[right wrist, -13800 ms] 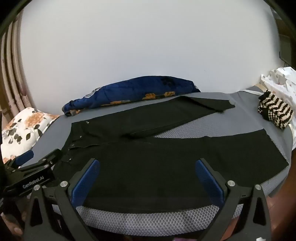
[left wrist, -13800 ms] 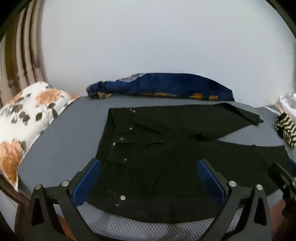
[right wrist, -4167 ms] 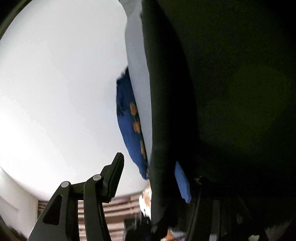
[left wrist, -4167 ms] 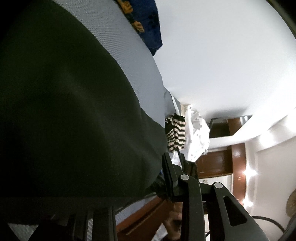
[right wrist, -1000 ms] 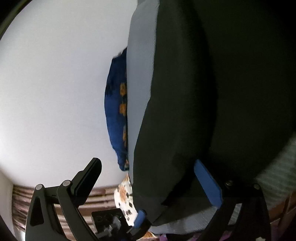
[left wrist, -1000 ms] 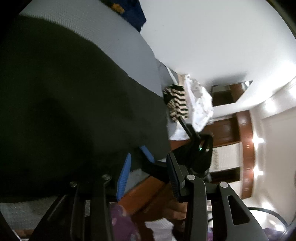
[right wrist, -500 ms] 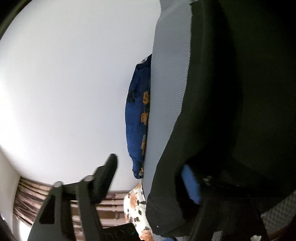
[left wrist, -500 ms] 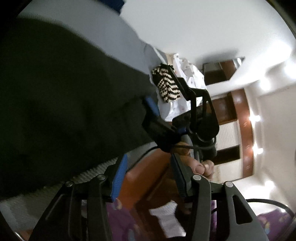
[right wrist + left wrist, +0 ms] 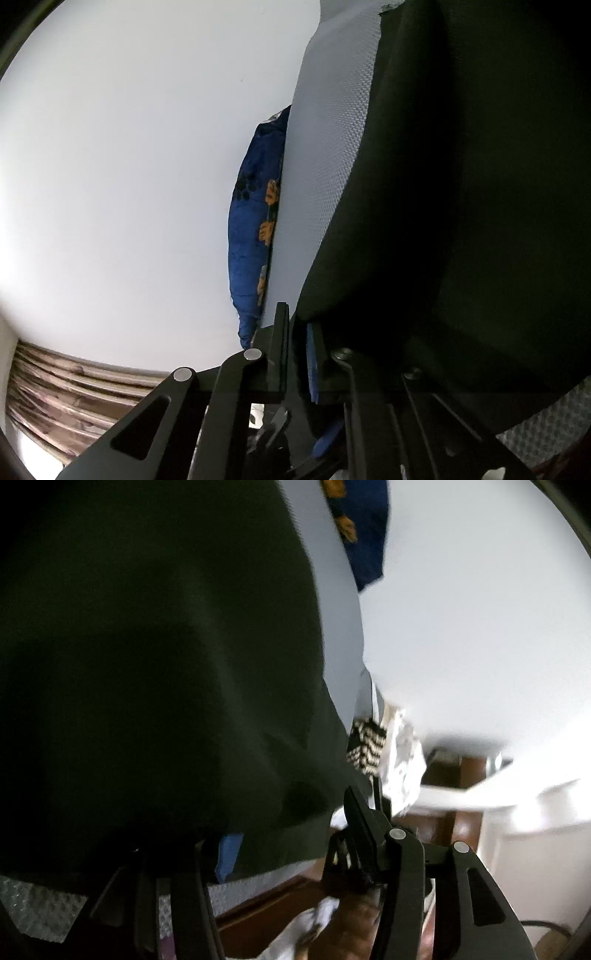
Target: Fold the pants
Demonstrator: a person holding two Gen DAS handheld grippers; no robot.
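The black pants [image 9: 147, 646] lie folded lengthwise on the grey bed and fill most of both tilted views [image 9: 480, 184]. My left gripper [image 9: 291, 830] is rolled on its side; its jaws stand a little apart with the pants' lower edge between them, one blue pad [image 9: 227, 854] under the cloth. My right gripper [image 9: 295, 354] is also rolled sideways and is nearly closed on the pants' edge, its blue pad [image 9: 314, 362] against the fabric.
The grey mesh bed cover [image 9: 325, 129] shows beside the pants. A blue patterned blanket [image 9: 255, 229] lies along the white wall. A striped black-and-white item [image 9: 365, 746] and white bags sit past the pants' end. The wooden bed edge [image 9: 266, 915] is below.
Both grippers have closed in on the pants' near edge. The left gripper swung back toward the fabric; the right jaws narrowed from wide open to almost shut.
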